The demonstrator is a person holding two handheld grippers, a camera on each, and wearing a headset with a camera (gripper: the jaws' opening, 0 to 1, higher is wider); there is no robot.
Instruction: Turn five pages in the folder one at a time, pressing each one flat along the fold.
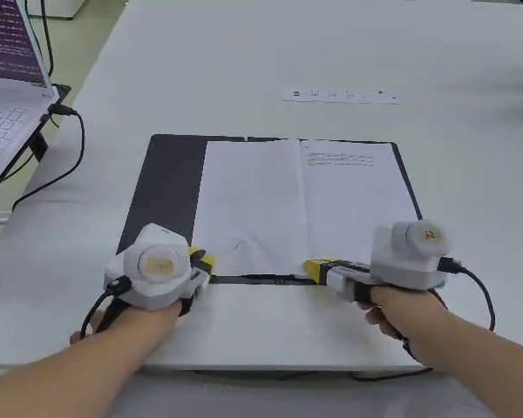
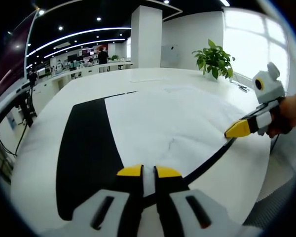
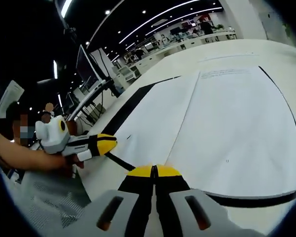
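Observation:
A black folder (image 1: pixel 166 187) lies open on the white table, with white pages (image 1: pixel 253 209) spread to both sides of the fold (image 1: pixel 303 205). The right-hand page (image 1: pixel 353 196) carries a few lines of print at its top. My left gripper (image 1: pixel 205 261) rests at the folder's near edge by the left page's bottom corner, jaws shut with nothing between them (image 2: pixel 148 172). My right gripper (image 1: pixel 314 270) sits at the near edge just right of the fold, also shut and empty (image 3: pixel 153 171). The folder (image 2: pixel 84 143) and its pages (image 3: pixel 227 123) lie flat.
A laptop (image 1: pixel 9 78) with a black cable (image 1: pixel 70 148) stands at the far left. A small printed strip (image 1: pixel 340 95) lies on the table (image 1: pixel 471 131) beyond the folder. The table's near edge (image 1: pixel 270 361) runs just behind my hands.

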